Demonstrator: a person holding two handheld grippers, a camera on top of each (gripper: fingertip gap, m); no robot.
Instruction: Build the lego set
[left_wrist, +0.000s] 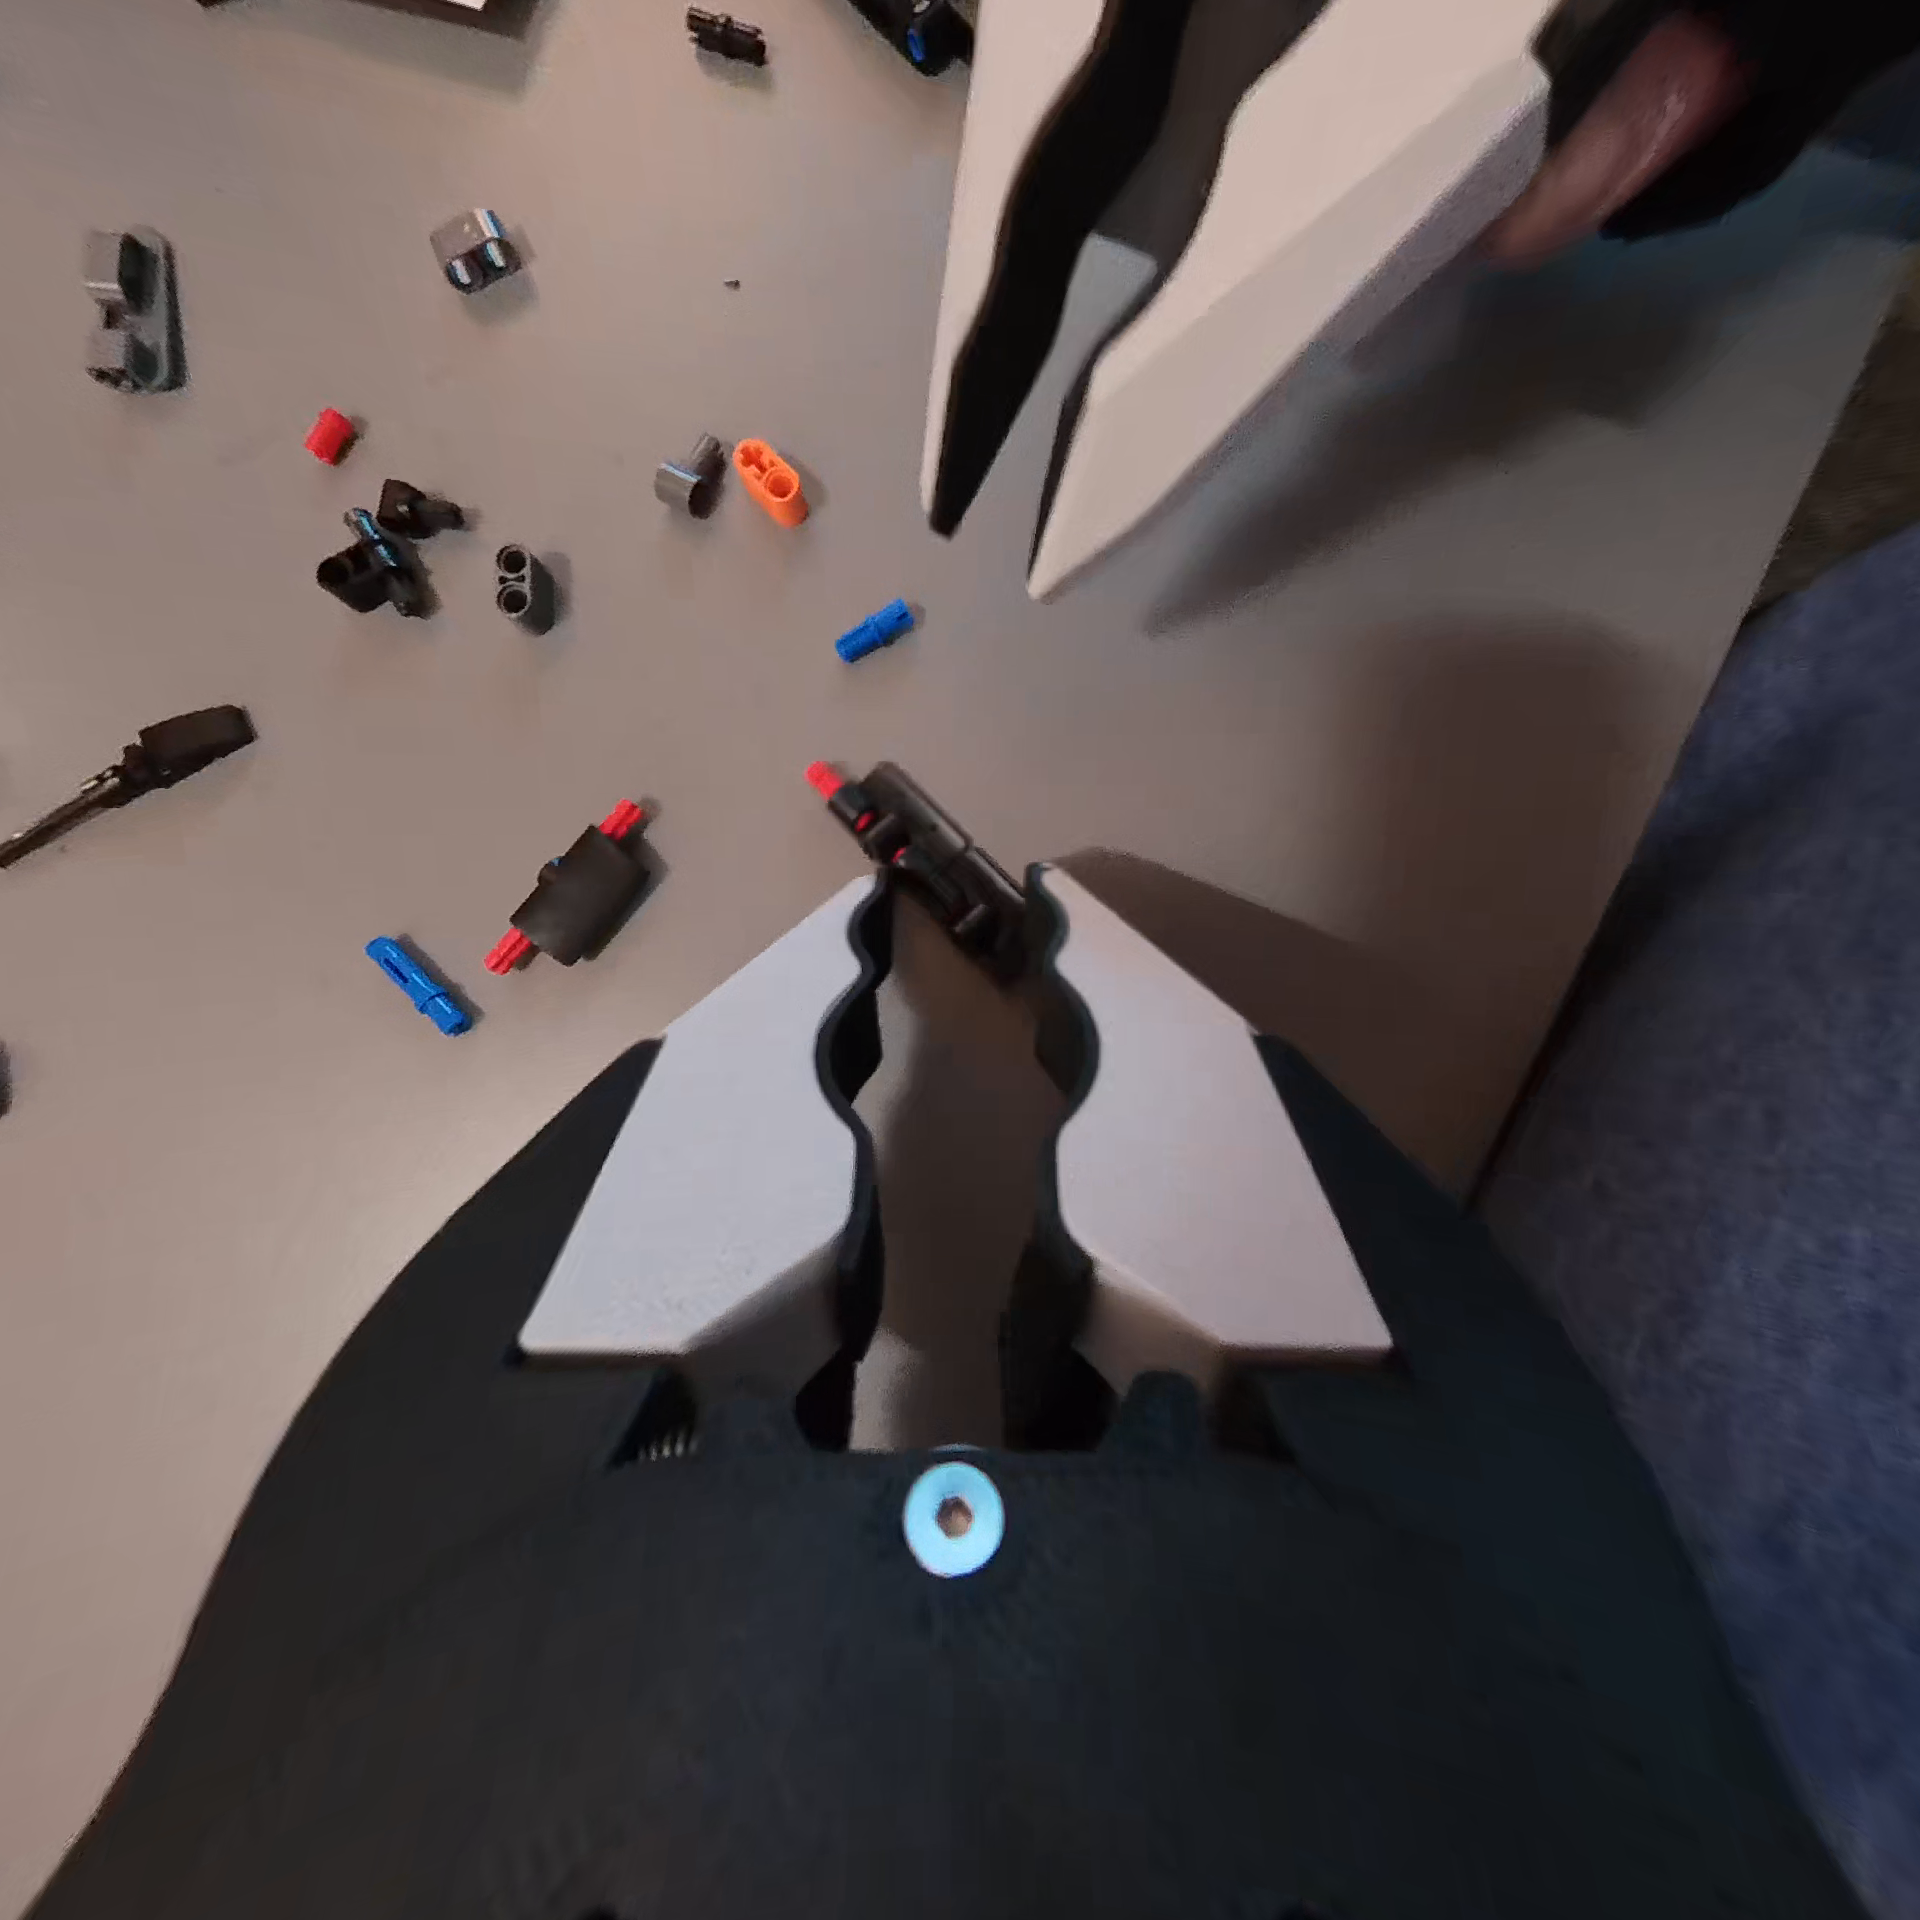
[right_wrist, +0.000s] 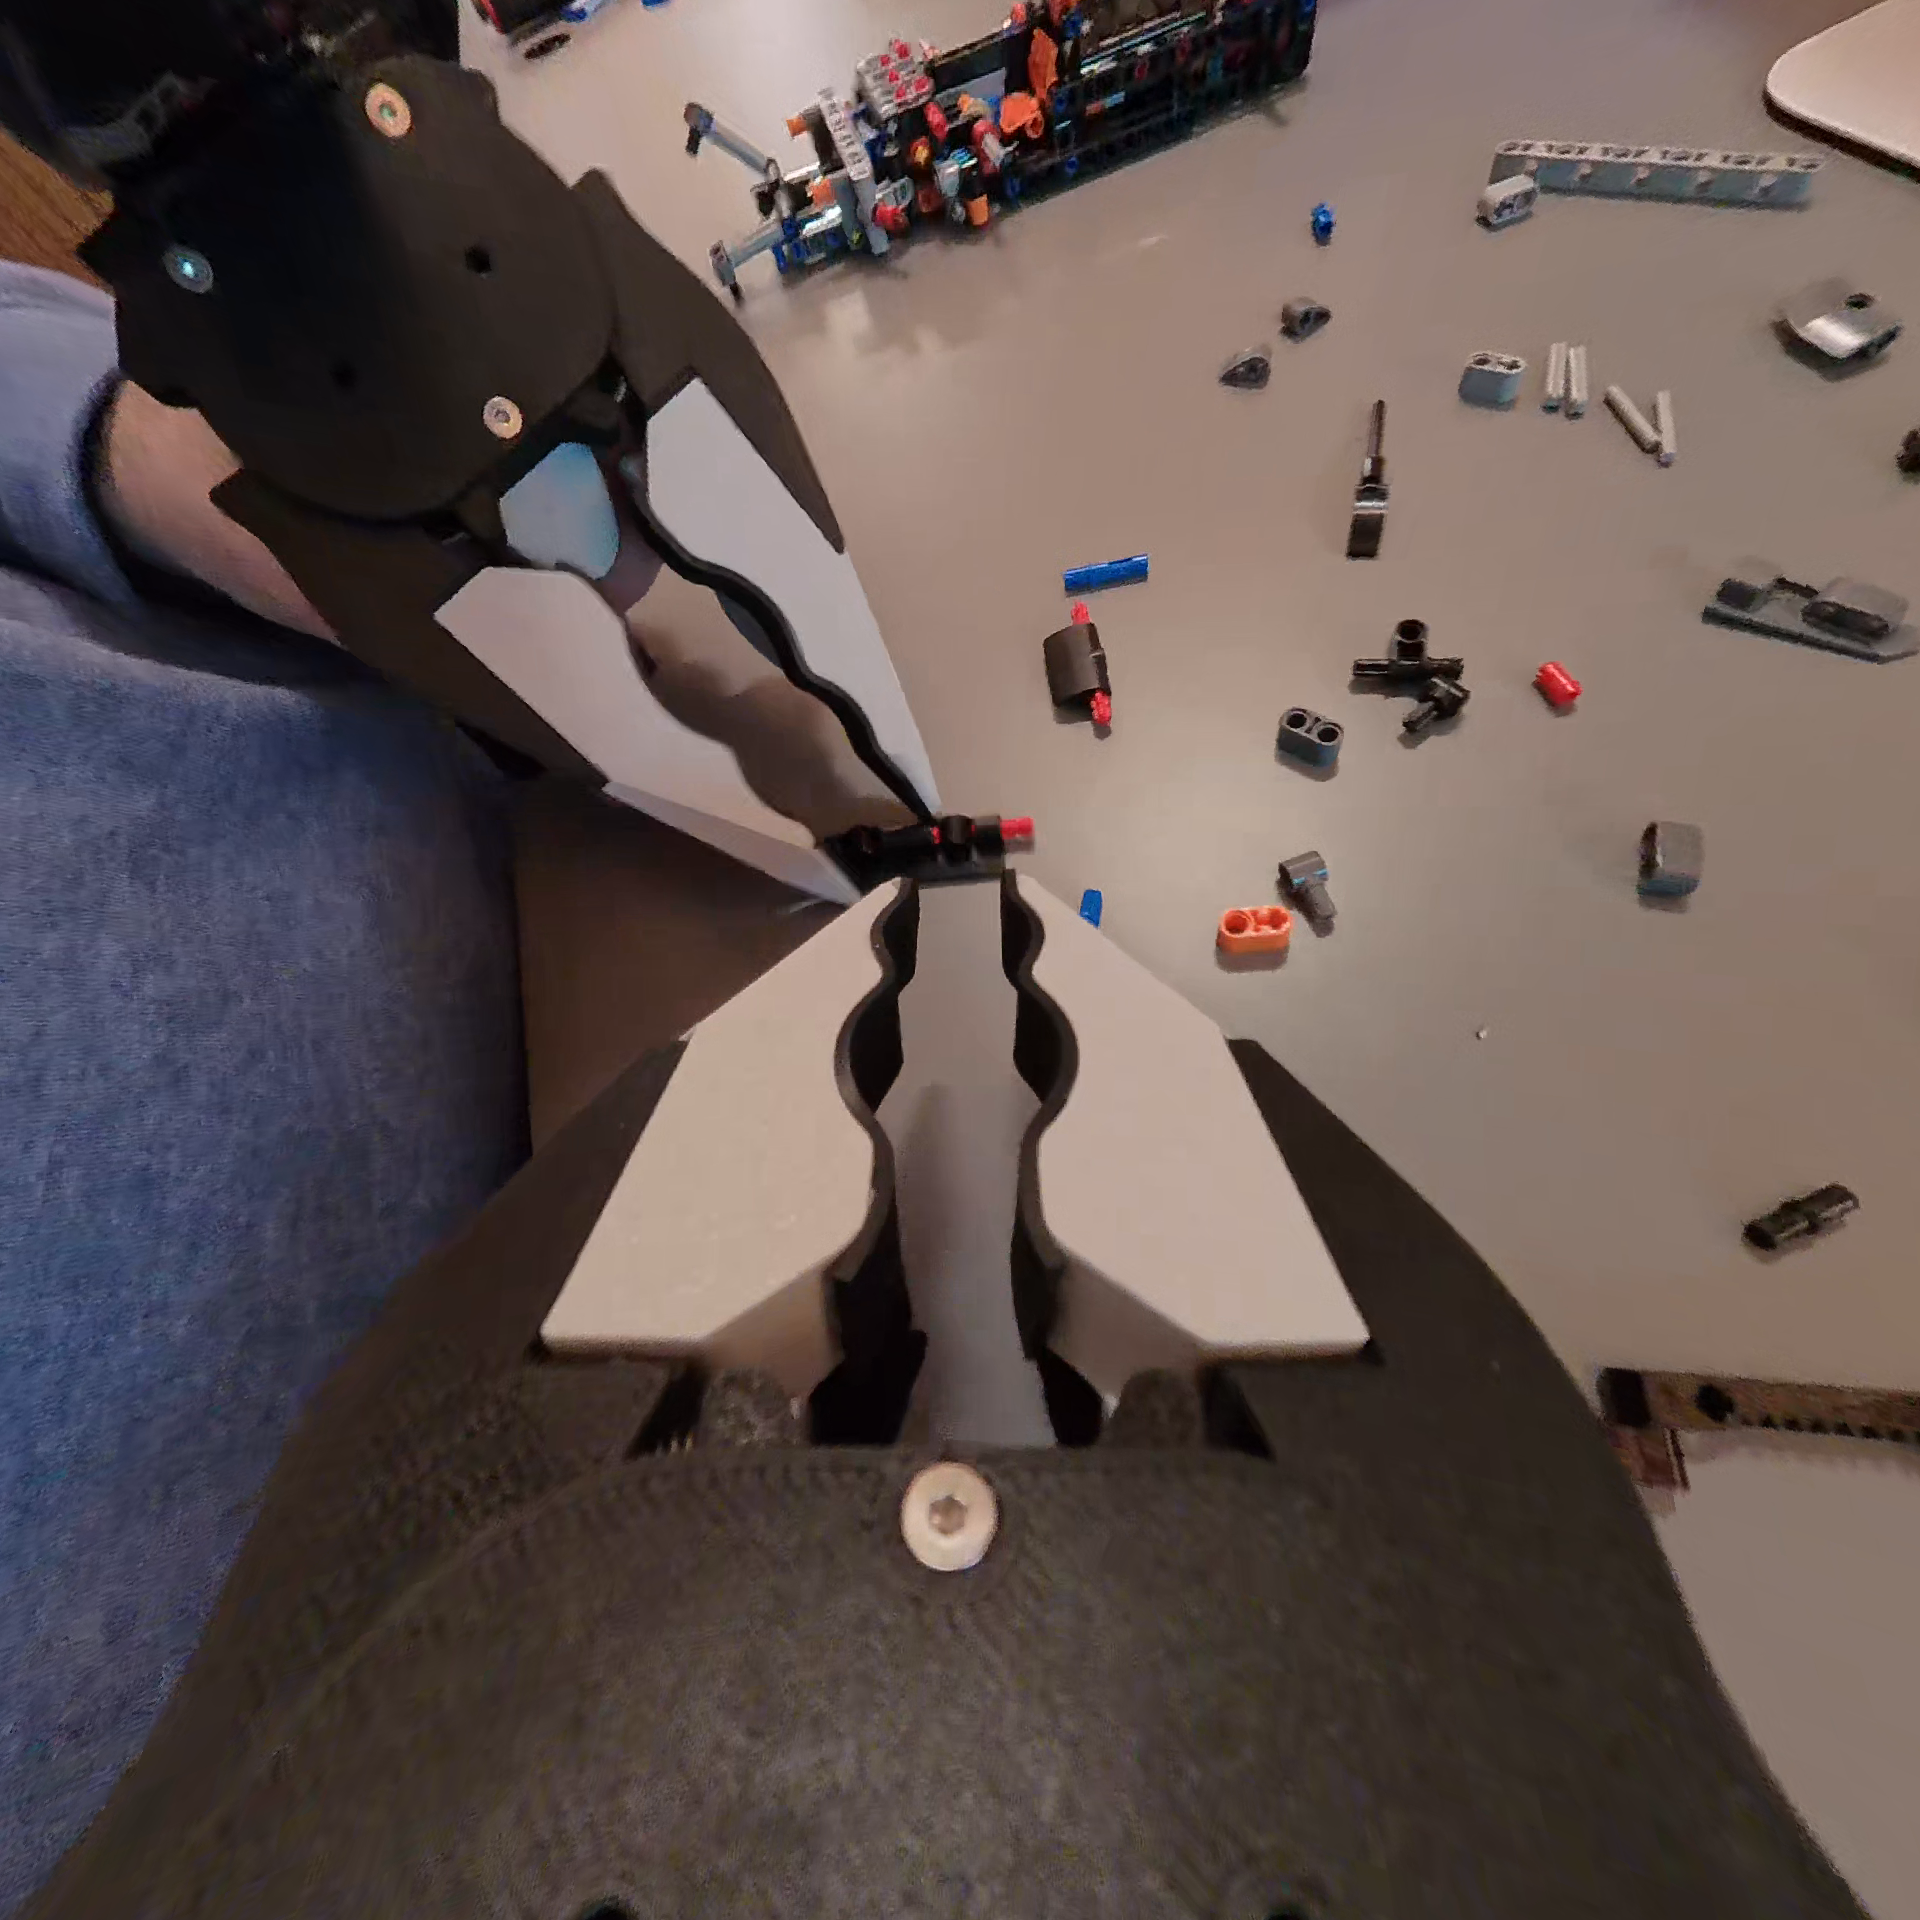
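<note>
My left gripper (left_wrist: 958, 883) is shut on a small black assembly (left_wrist: 914, 847) with a red axle end sticking out of its front. It holds the assembly above the grey table near the front edge. In the right wrist view the left gripper (right_wrist: 894, 854) comes in from the upper left with the same assembly (right_wrist: 940, 840) at its tips. My right gripper (right_wrist: 954, 881) is open and empty, with its tips just short of the assembly. In the left wrist view the right gripper (left_wrist: 987, 561) hangs above and beyond the assembly, jaws apart.
A partly built model (right_wrist: 1039, 114) stands at the far side, with a long grey beam (right_wrist: 1662, 171) to its right. Loose pieces lie around: an orange connector (left_wrist: 771, 480), a blue pin (left_wrist: 875, 630) and a black cylinder on a red axle (left_wrist: 577, 894). A person's blue clothing (right_wrist: 208, 935) is at the table edge. My hands' fingertips stand some 6 centimetres from each other.
</note>
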